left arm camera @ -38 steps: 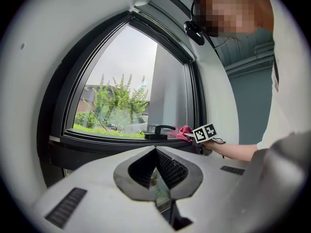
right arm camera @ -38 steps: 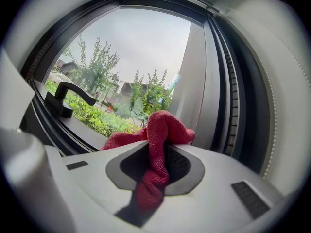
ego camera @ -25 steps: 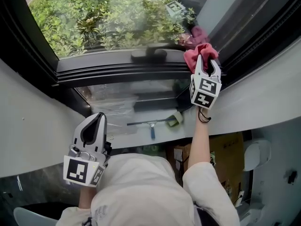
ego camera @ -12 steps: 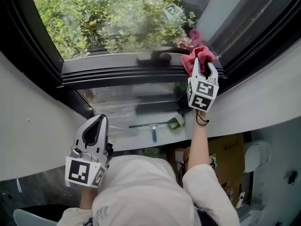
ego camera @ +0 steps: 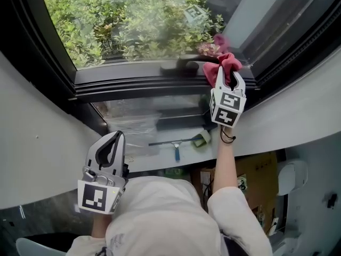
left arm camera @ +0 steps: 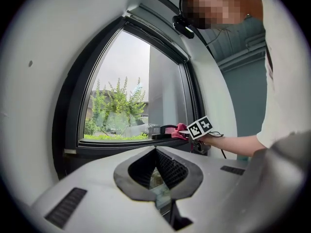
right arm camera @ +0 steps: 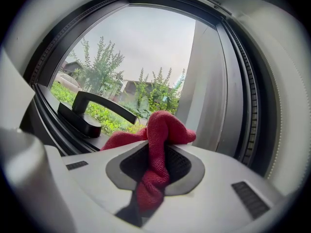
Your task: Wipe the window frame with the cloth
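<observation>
Cloth (right arm camera: 158, 130): red, bunched, pinched in the right gripper (right arm camera: 154, 168). Its jaws are closed down on the middle fold, so a wad sticks out in front and a tail hangs behind. In the head view the wad sits at the lower rail of the frame (ego camera: 133, 83), near the right corner and just right of the black handle (right arm camera: 92, 108). I read it as touching the rail, though I cannot confirm contact. Left gripper (ego camera: 113, 137) hangs low by my body, well apart from the window, jaws brought together with nothing between them. Below the window a squeegee (ego camera: 173, 143) lies on the sill, not in play. My judgement: I am mid-wipe on the bottom rail, with most of the frame not yet done. To do this stroke well I want the wad, not the jaw tips, bearing on the rail. That means tilting the gripper down enough to flatten the cloth without scraping hard plastic on the frame. Run along the rail in one line under even pressure. Lift or steer round the handle base, where the cloth could snag and pull out of the grip. The corner and the grooves of the right upright need the cloth tip pushed in. Grip looks firm; if the wad works loose, regrip.
</observation>
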